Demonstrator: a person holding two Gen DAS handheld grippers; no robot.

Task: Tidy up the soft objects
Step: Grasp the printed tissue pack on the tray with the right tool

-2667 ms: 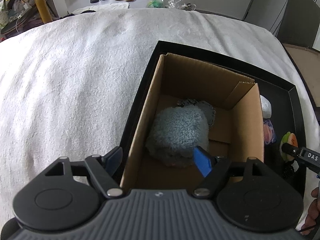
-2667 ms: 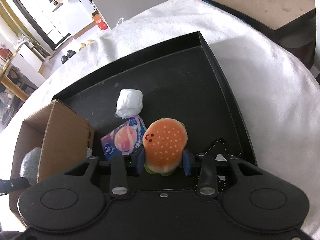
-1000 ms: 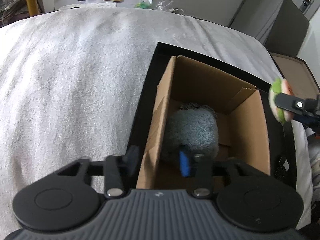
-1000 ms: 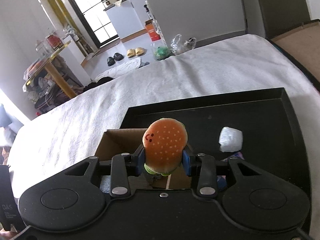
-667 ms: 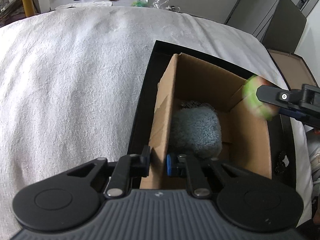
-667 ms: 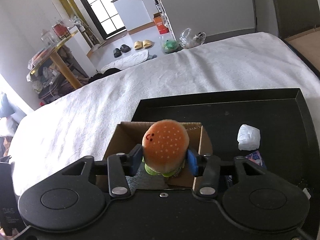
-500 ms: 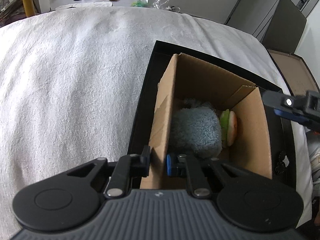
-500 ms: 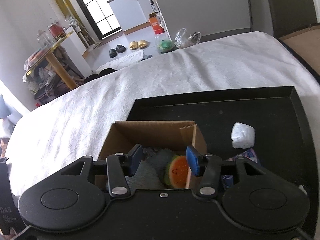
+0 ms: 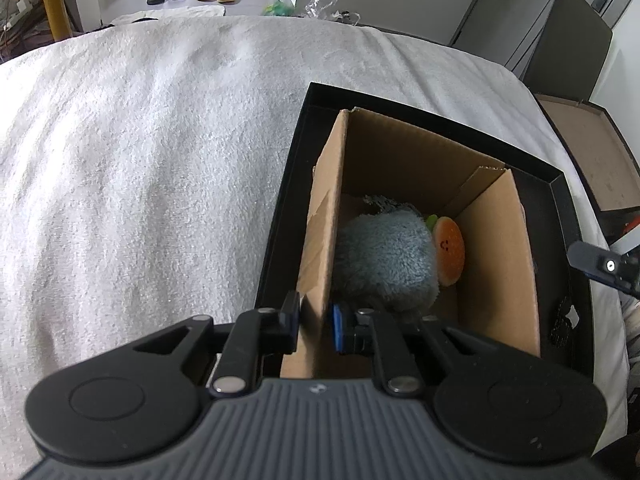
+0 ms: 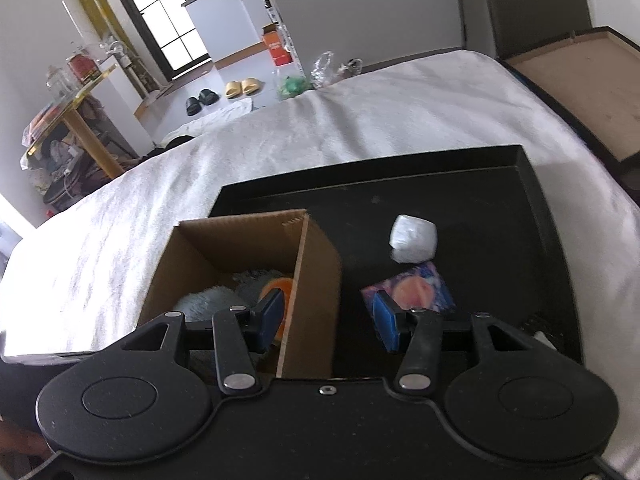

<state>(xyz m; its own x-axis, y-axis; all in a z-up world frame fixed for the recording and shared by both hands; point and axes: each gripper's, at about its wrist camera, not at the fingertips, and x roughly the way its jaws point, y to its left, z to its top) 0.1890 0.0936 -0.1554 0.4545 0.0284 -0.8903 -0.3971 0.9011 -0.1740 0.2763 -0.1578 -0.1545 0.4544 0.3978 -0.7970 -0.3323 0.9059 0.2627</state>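
Observation:
A cardboard box (image 9: 496,256) stands in a black tray (image 9: 296,184) on a white blanket. A fluffy grey-blue plush (image 9: 384,256) and an orange burger plush (image 9: 450,250) lie inside it. My left gripper (image 9: 316,322) is shut on the box's near left wall. My right gripper (image 10: 328,318) is open and empty, above the box's right wall (image 10: 316,280); the burger plush (image 10: 276,286) shows below it. A white wad (image 10: 412,238) and a purple pack with a peach picture (image 10: 416,290) lie on the tray (image 10: 500,208) right of the box.
The white blanket (image 9: 140,160) covers the surface left of and behind the tray. A flat brown box lid (image 10: 580,80) lies off the far right. A small dark lacy item (image 9: 564,320) lies at the tray's right edge.
My right gripper opened over the box and dropped the burger plush in beside the grey plush, then drew back to the right. My left gripper closed on the box's left wall and holds it.

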